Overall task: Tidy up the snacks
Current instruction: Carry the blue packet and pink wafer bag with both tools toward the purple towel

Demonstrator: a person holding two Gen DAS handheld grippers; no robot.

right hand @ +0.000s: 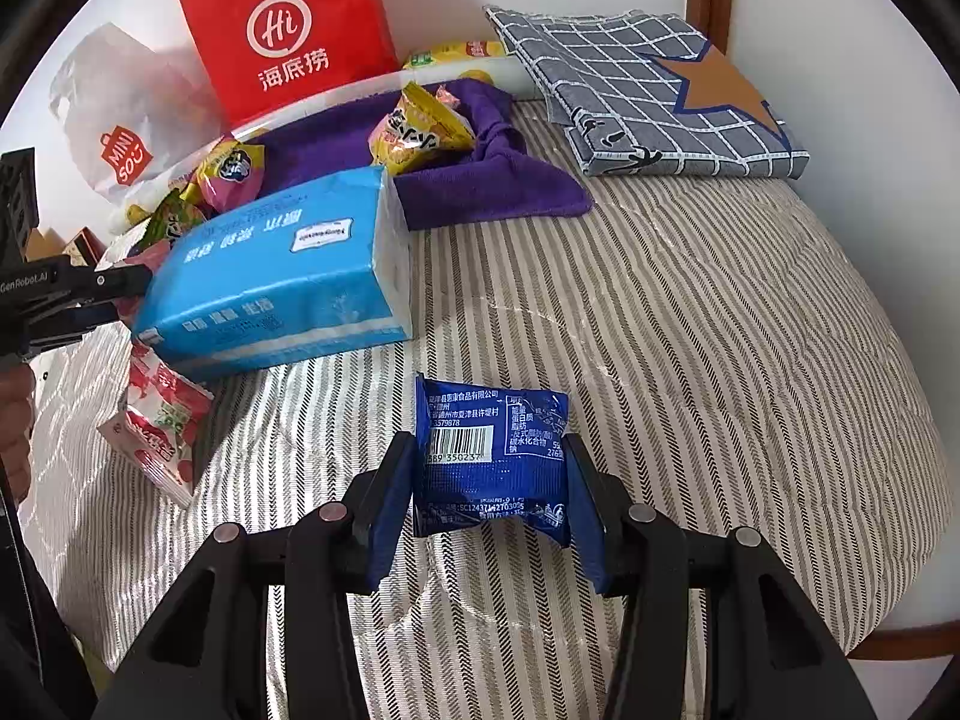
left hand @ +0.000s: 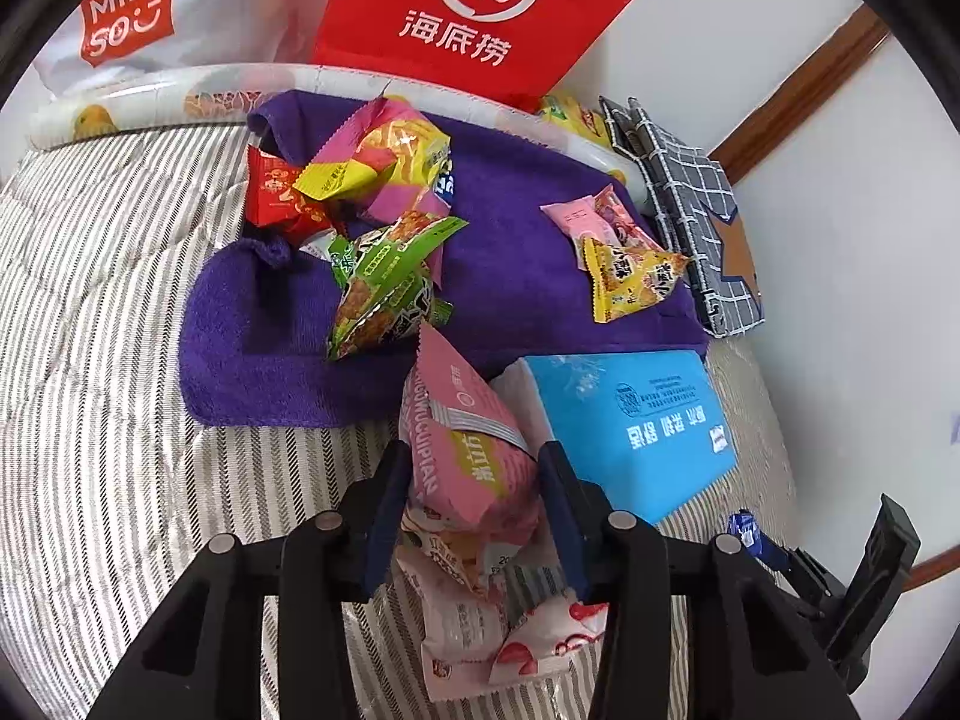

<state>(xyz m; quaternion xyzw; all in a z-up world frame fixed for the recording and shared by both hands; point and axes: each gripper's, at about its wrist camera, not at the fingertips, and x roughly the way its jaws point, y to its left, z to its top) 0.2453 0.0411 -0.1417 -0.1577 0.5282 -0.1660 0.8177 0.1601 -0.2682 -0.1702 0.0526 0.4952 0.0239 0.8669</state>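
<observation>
The blue snack packet (right hand: 492,459) sits between the two fingers of the right claw (right hand: 491,498), which is closed onto its sides and grasps it just above the striped bed cover (right hand: 690,324). The left claw (left hand: 474,516) is clenched in the same way on a pink snack bag (left hand: 465,444), held upright over two pink-and-white packets (left hand: 480,618) that lie on the cover. Just beside it lies the blue tissue pack (left hand: 636,420), touching the edge of the purple towel (left hand: 516,276), which carries a heap of green, yellow and red snacks (left hand: 372,222) and a separate yellow packet (left hand: 630,282). To the right of the blue packet the striped cover is open up to the rounded bed edge. A checked cloth (right hand: 648,90) lies at the far corner, and a red paper bag (right hand: 288,30) stands against the wall.
</observation>
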